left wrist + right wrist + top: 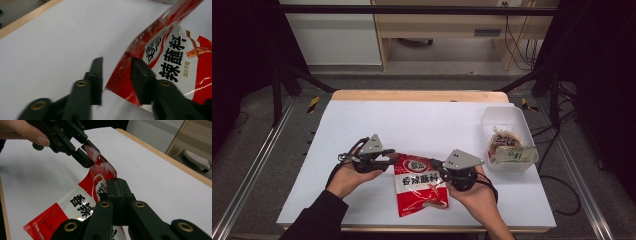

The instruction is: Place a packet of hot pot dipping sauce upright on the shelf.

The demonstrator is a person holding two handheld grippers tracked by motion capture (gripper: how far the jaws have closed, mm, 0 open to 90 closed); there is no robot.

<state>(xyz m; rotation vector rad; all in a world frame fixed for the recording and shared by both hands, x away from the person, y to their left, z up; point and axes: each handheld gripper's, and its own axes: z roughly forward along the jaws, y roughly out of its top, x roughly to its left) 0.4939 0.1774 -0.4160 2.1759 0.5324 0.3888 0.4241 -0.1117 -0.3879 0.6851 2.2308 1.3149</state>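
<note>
Jaws of the right gripper (117,185) were seen clamped together on the upper edge of the red seasoning packet (419,184). Those of the left gripper (117,75) stood apart, the packet's top corner caught between them but not yet pinched. The packet was held lifted at its top, its long axis running down toward the person, its lower end on the white surface (412,120). A clear plastic container (508,139) of other packets was set well to the right.

Clear tub (507,120) of wrapped packets (510,150) on the white table (422,120)
</note>
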